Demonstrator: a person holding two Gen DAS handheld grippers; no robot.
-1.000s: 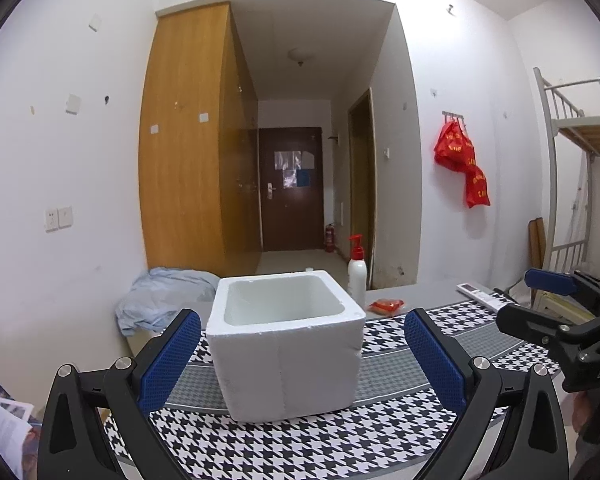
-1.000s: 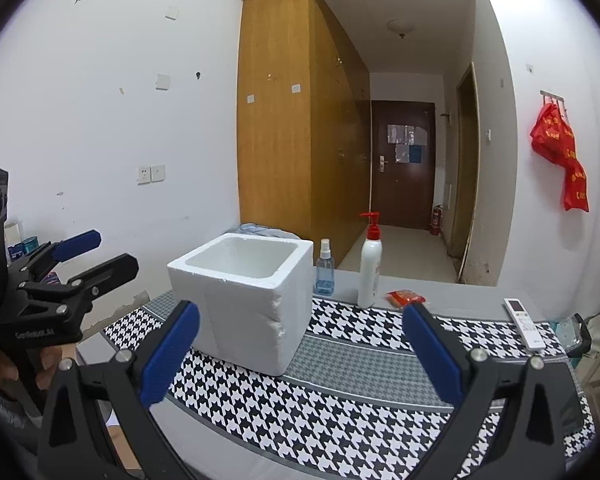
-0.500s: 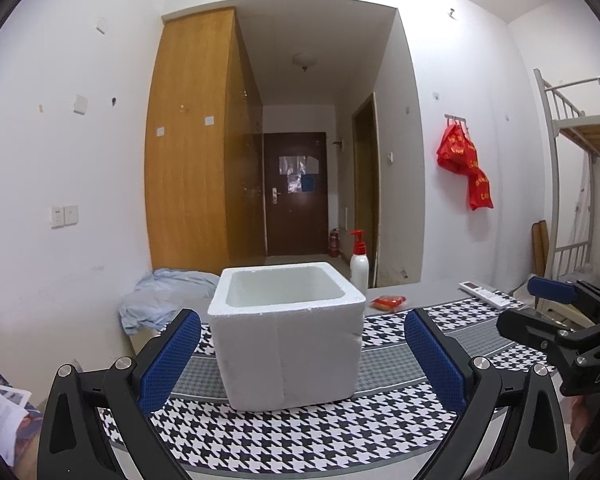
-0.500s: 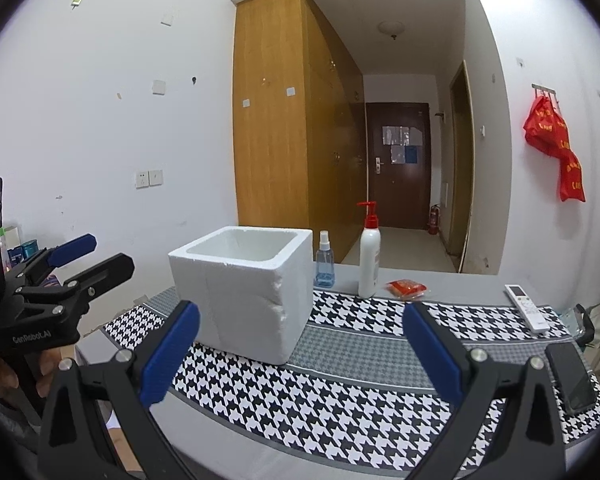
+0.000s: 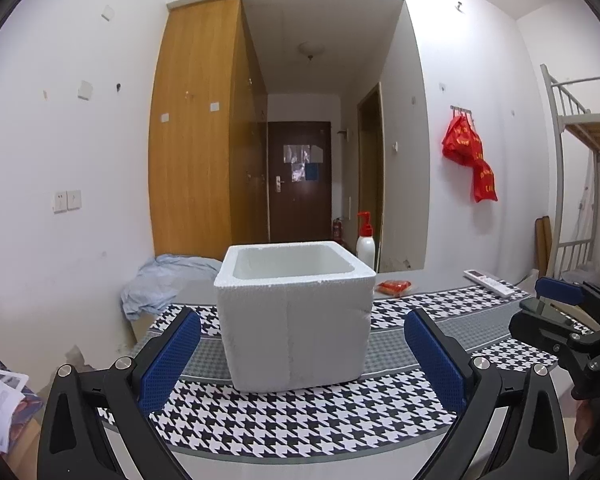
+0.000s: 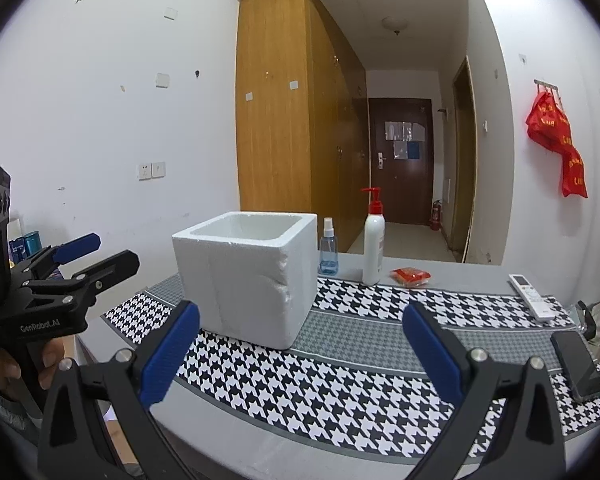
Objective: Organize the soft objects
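Both wrist views sit lower than a second ago; foam box looms larger in left view, less of its inside visible. Left gripper point(image 5: 302, 354) spread wide, nothing between blue pads, lower frame. White foam box point(image 5: 294, 312) stands upright at centre of left view on houndstooth cloth point(image 5: 300, 420), apart from pads. Right gripper point(image 6: 300, 350) also wide open, empty, lower frame of right view; box at left of centre there, chipped front corner. Blue spray bottle point(image 6: 328, 248) and white pump bottle point(image 6: 373, 248) just behind box, right of it. Red packet point(image 6: 411, 276) beside pump bottle. Remote point(image 6: 530, 295) and dark phone point(image 6: 578, 364) at right edge. Crumpled light-blue cloth point(image 5: 168, 280) left of box, beyond table edge, left view.
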